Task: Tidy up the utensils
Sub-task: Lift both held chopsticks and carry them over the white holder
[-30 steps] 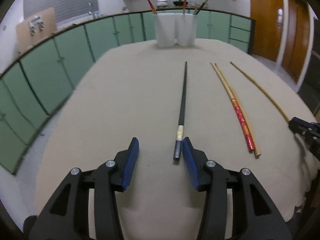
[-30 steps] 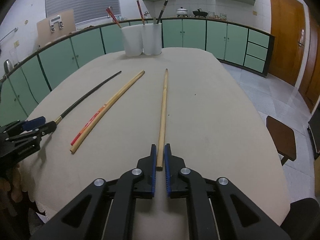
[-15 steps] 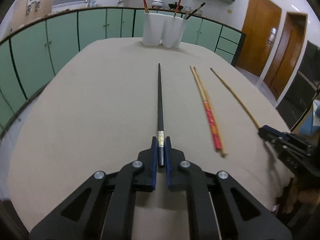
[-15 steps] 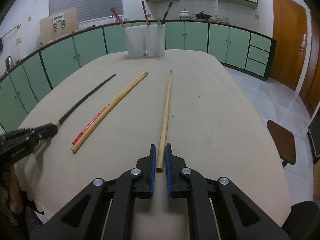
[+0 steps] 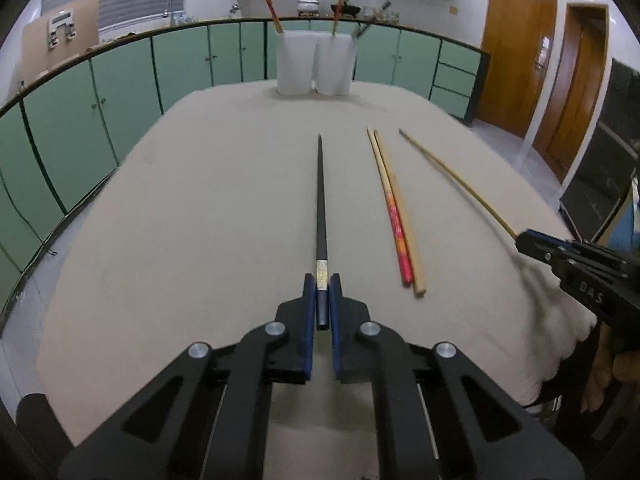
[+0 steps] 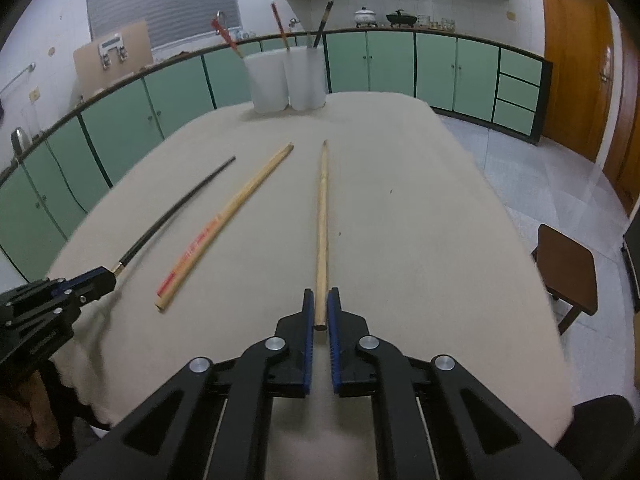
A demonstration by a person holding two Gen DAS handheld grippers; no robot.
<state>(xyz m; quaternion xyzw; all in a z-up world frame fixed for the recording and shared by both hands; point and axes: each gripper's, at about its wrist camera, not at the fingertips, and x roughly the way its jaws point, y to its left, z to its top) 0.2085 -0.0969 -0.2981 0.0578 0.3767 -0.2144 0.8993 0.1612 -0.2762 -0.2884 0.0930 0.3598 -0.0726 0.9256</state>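
Hidden ends and cut-off edges

The black chopstick's point(image 5: 321, 208) butt end sits hidden between blue pads point(image 5: 308, 320); lower parts of the chopsticks in the white holders point(image 6: 286, 80) are concealed; the brown stool point(image 6: 570, 270) is partly cropped.

Left gripper point(image 5: 322, 292): matte black angular linkage arms with triangular cut-outs, round silver screws at the joints, blue pads point(image 5: 308, 312) lining the inner finger faces. Right gripper point(image 6: 321, 308): same black build, silver screws, blue pads; pale stamped lettering on its side, bare skin behind.
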